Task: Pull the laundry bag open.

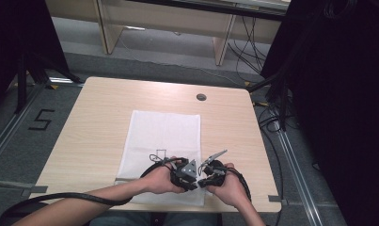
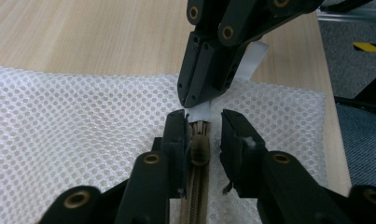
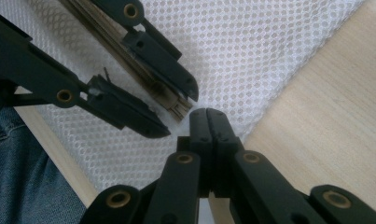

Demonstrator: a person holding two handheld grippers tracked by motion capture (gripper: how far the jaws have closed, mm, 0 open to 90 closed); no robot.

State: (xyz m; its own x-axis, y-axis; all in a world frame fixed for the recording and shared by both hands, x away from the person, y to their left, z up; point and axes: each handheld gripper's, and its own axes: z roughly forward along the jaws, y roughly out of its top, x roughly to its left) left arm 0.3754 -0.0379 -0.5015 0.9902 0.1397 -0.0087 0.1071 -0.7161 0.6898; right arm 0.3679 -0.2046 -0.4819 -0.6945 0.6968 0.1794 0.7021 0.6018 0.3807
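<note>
A white mesh bag lies flat on the wooden table, its tan zipper along the near edge. In the high view both hands hold the grippers tip to tip at the bag's near right corner. My left gripper is open and straddles the zipper slider; the slider sits against the left jaw, with a gap to the right jaw. My right gripper is shut on a white fabric tab at the zipper's end, and it comes in from the top of the left gripper view.
A round cable hole lies in the far part of the table. The table's near edge runs just beneath the hands, with the person's jeans below it. Bare wood lies to the right of the bag.
</note>
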